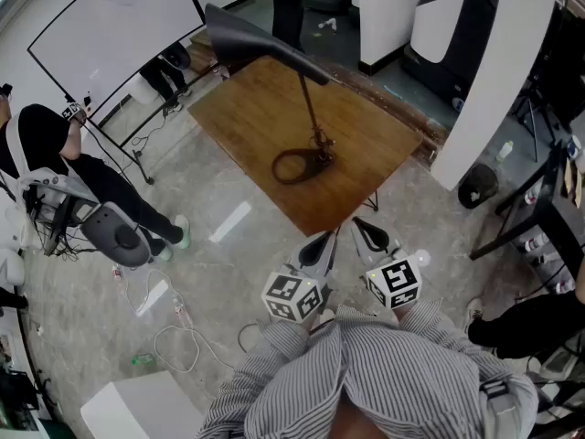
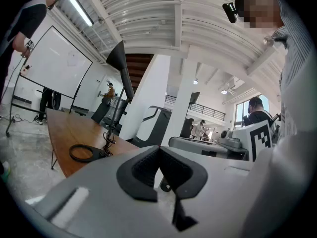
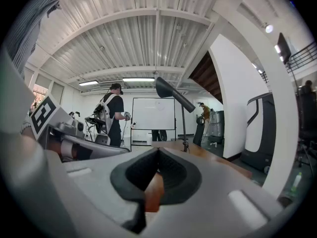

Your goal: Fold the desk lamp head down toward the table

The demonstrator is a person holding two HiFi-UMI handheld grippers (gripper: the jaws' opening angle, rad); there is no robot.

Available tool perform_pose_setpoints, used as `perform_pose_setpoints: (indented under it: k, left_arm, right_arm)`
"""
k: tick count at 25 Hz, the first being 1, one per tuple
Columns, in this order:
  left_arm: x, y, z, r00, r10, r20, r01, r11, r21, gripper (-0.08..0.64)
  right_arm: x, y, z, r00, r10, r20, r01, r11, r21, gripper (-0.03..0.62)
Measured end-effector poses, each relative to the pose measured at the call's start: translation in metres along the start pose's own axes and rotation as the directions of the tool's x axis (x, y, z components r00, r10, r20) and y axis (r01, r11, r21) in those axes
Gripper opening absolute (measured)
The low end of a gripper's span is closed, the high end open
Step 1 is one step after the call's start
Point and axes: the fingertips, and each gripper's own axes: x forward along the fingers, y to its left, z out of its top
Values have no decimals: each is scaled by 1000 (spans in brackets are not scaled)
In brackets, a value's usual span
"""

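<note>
**Left gripper** [image 1: 322, 243] and **right gripper** [image 1: 367, 234]: both are held close to the body, short of the near corner of the table [image 1: 366, 144], and point roughly level toward it. In each gripper view the jaws stand together with nothing between them.

**Desk lamp:** the ring base [image 1: 296, 166] rests on the wooden top near its middle. The thin stem [image 1: 311, 108] rises from the base's edge. The dark lamp head [image 1: 242, 35] is raised high and reaches toward the far left corner, well apart from both grippers. The fold appears not yet begun.

**Suggested approach:**
- Bring one gripper onto the ring base, or low on the stem, to pin it. The base looks light, and a push high up would likely tip the lamp.
- Part the other gripper's jaws and take the head or its neck.
- Swing the head down about its hinge in a slow arc, without dragging the base across the top.
- Keep the jaws clear of the loose cable [image 1: 322, 143] at the stem's foot.
</note>
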Motion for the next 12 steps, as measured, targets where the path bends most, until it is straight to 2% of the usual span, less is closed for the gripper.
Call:
perform_pose_setpoints:
  k: [12]
  left_arm:
    - [2,4,-1,1000,9,18,-9,1000,-10,6]
  right_arm:
    - [2,3,-6,1000,14,-9,-14,1000,-8,0]
